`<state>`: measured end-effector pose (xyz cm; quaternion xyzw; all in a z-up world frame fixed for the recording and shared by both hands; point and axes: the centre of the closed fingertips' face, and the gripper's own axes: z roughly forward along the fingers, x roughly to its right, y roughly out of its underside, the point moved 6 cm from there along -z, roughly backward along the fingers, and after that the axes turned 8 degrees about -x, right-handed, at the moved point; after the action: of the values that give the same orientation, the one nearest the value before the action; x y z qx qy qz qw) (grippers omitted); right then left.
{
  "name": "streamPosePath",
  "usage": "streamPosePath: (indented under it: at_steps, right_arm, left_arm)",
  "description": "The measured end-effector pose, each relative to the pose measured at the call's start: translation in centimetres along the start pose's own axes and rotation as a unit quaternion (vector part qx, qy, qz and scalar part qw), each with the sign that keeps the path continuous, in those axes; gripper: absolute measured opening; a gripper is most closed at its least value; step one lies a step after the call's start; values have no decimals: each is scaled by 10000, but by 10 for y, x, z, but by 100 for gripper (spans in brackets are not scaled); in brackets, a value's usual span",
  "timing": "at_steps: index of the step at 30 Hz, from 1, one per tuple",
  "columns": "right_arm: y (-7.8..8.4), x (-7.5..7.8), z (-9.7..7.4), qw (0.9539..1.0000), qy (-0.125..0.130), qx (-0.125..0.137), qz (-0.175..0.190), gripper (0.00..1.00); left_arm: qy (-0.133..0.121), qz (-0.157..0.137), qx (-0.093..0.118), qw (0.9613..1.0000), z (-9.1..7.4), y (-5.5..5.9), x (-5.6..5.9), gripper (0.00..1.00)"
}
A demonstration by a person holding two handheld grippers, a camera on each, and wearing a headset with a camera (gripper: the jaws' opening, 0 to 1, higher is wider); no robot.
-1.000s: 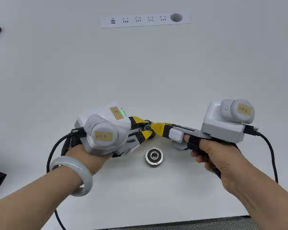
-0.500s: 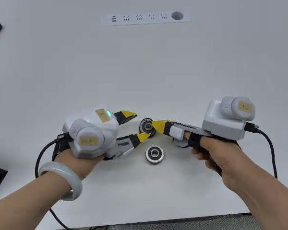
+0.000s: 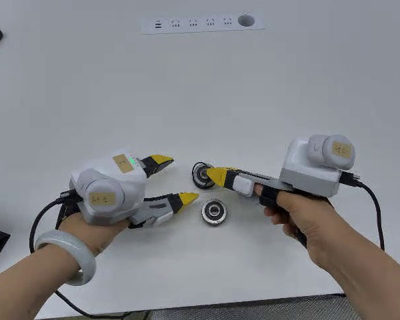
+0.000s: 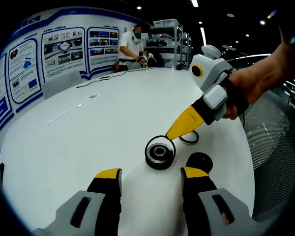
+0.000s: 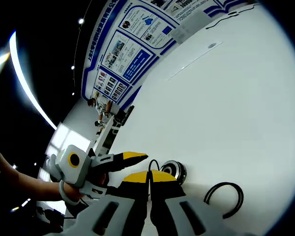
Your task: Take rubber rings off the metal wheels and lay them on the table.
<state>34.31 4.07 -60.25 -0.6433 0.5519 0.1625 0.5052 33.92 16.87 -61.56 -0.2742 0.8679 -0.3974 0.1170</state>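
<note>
Peeling is under way: the right tongs (image 3: 212,175) are pressed fully together, and in the left gripper view their yellow tip has a thin black rubber ring (image 4: 160,137) pinched and lifted partly clear of the metal wheel (image 3: 199,175), which sits on the counter (image 3: 267,100) just beside that tip. Gripping the ring at one spot looks meant to stretch it over the rim. The left tongs (image 3: 175,179) stand wide apart with nothing between them, aimed at the wheel but clear of it, probably so the ring has room to come away and they are ready to steady the wheel if it drags.

A second wheel (image 3: 214,212) lies flat nearer the person; its dark edge suggests its ring is not yet off. One loose ring (image 5: 226,184) already lies on the counter past the wheels.

A second ago the left tongs were crowded against the right ones over the wheel; half a second ago they had parted but sat close. Now they have drawn back to the left, while the right tongs have scarcely shifted.
</note>
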Motion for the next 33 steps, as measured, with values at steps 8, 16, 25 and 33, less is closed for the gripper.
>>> streamPosePath:
  at_steps: [8, 16, 25, 33]
  right_arm:
    - [2, -13, -8, 9998, -176, 84, 2, 2]
    - [6, -13, -28, 9998, -141, 161, -23, 2]
    - [10, 7, -56, 9987, 169, 408, 261, 2]
    - [17, 27, -64, 9966, 526, 390, 505, 2]
  left_arm:
    - [-37, -106, -17, 9999, -8, 8, -1, 54]
    - [-89, -211, -49, 9997, -13, 15, -2, 57]
    - [-107, -239, -52, 9996, -15, 17, -2, 56]
    - [-105, -227, -62, 9997, -15, 15, -3, 55]
